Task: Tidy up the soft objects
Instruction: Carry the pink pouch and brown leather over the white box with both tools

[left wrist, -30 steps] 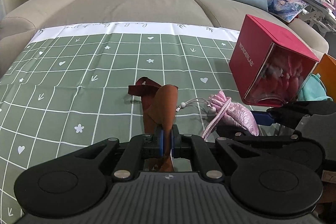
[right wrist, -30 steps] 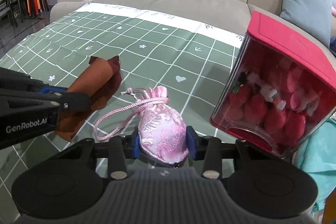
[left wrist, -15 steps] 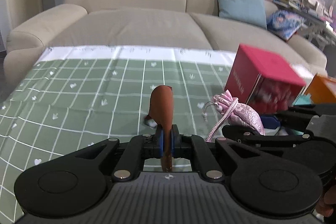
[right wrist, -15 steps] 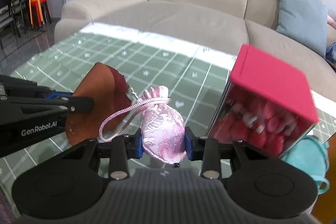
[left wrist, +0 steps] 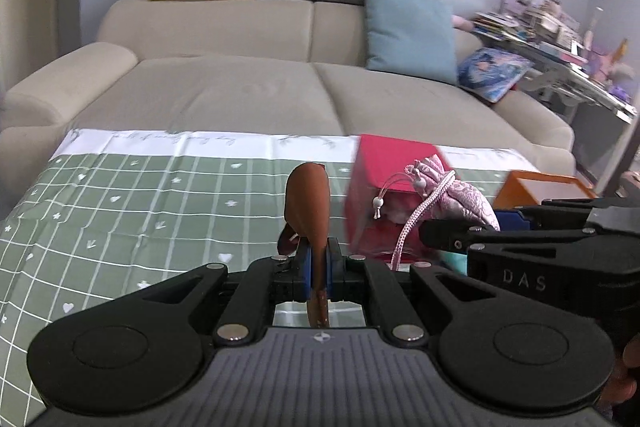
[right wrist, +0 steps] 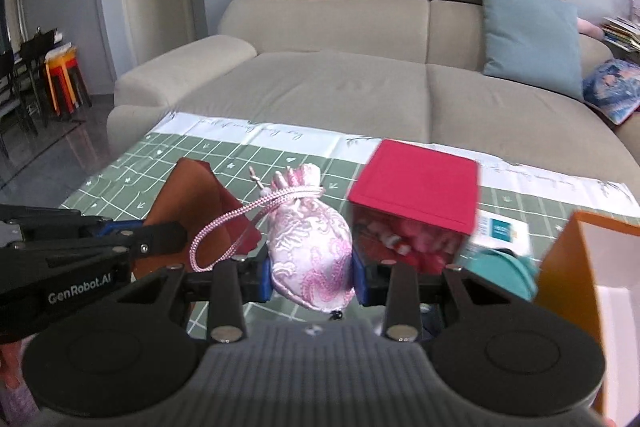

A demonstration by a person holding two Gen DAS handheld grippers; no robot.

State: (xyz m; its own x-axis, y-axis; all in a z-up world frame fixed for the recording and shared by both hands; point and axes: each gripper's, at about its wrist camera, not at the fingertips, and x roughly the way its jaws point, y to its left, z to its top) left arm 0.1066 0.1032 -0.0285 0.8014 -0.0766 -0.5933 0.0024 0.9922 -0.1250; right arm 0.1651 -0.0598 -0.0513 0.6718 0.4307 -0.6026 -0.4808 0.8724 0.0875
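The left gripper (left wrist: pixel 318 269) is clamped on a brown cloth (left wrist: pixel 309 205), held above the desk (left wrist: pixel 120 211); the right gripper (right wrist: pixel 312 273) is clamped on a pink pouch (right wrist: pixel 310 251). Both hang side by side, just left of a red box (right wrist: pixel 416 189).

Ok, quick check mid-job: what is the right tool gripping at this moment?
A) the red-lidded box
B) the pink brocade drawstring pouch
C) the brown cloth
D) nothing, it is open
B: in the right wrist view the right tool has its blue pads pressed against both sides of the pink brocade drawstring pouch, held above the green checked tablecloth; the brown cloth is pinched in the left tool.
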